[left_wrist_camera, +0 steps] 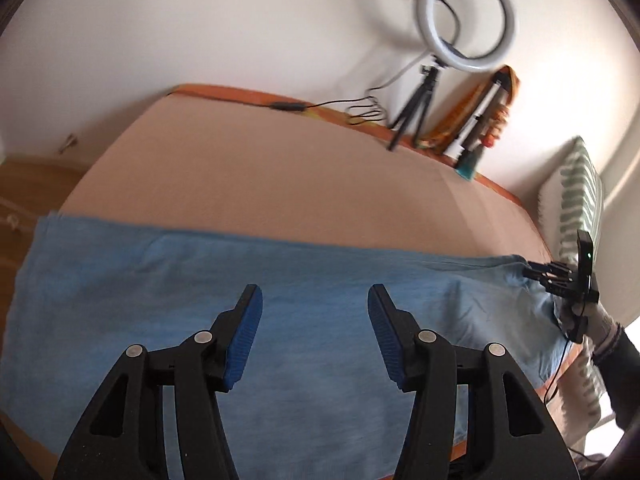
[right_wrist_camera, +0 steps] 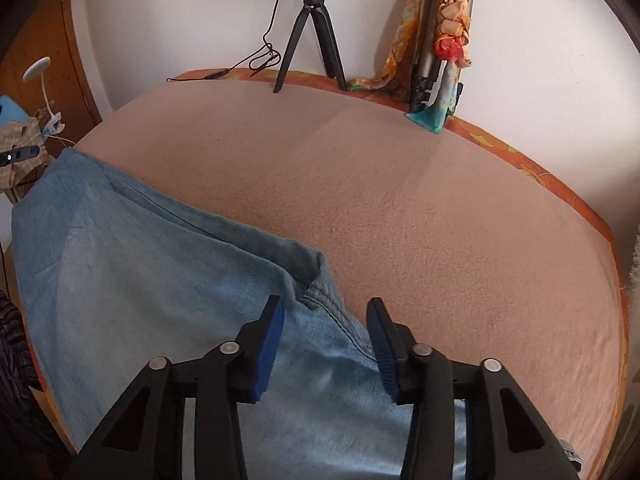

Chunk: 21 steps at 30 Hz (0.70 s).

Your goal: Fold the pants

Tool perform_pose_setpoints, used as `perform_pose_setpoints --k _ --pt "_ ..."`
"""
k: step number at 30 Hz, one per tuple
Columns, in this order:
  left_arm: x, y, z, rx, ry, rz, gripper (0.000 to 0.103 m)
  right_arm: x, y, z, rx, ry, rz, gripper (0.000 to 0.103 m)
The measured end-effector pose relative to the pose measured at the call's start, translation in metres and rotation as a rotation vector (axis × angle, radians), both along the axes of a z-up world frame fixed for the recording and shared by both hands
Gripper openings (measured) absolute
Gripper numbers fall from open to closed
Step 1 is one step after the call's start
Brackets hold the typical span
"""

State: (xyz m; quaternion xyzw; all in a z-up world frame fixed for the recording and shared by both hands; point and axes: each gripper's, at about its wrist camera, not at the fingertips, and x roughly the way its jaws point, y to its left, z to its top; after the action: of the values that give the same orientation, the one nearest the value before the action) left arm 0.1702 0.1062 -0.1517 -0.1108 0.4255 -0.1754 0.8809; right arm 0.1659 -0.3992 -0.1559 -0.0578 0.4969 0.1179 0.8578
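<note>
Pants (left_wrist_camera: 280, 300) in light blue denim are lying flat across the near part of the bed (left_wrist_camera: 260, 168), folded lengthwise into a long band that is running left to right in my left wrist view. I am seeing the waistband end (right_wrist_camera: 320, 280) in the right wrist view, where the stitched hem is curling up slightly off the peach cover. I am holding the left gripper (left_wrist_camera: 315, 332) above the middle of the band with its jaws standing wide apart, nothing between them. I am holding the right gripper (right_wrist_camera: 326, 344) over the waistband end, jaws also spread, with the denim edge passing between the blue pads (right_wrist_camera: 268, 352); I cannot tell whether they are touching the cloth. In the left view, the right gripper is showing at the far right edge beside the pants' corner. A ring light (left_wrist_camera: 466, 16) on a small black tripod (right_wrist_camera: 310, 40) is standing at the far side of the bed against the white wall (left_wrist_camera: 200, 20), near a folded tripod wrapped in a colourful scarf (right_wrist_camera: 448, 20). A striped pillow (left_wrist_camera: 576, 200) is sitting at the right.
</note>
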Motion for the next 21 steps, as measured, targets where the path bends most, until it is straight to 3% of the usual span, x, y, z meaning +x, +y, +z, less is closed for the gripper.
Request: perform_pose_setpoints --k 1,5,12,15,18,21 --pt "-0.002 0.015 -0.010 0.003 0.016 0.042 0.054 0.000 -0.001 -0.001 0.008 0.006 0.009 0.032" --pt "-0.009 0.060 -0.042 0.002 0.067 0.173 0.054 0.001 0.007 -0.001 -0.037 0.006 0.025 0.009" --pt "-0.013 0.081 -0.051 0.016 0.065 0.251 0.054 0.018 -0.003 0.039 -0.044 -0.031 0.005 0.004" --pt "-0.013 0.083 -0.052 0.016 0.058 0.271 0.054 0.038 -0.003 0.020 -0.061 0.013 -0.002 0.004" --pt "-0.017 0.091 -0.048 -0.020 0.045 0.292 0.054 0.046 0.012 -0.013 -0.147 0.064 0.019 0.003" --pt "-0.030 0.109 -0.041 -0.068 0.018 0.337 0.054 0.044 0.016 -0.031 -0.164 0.081 0.021 0.004"
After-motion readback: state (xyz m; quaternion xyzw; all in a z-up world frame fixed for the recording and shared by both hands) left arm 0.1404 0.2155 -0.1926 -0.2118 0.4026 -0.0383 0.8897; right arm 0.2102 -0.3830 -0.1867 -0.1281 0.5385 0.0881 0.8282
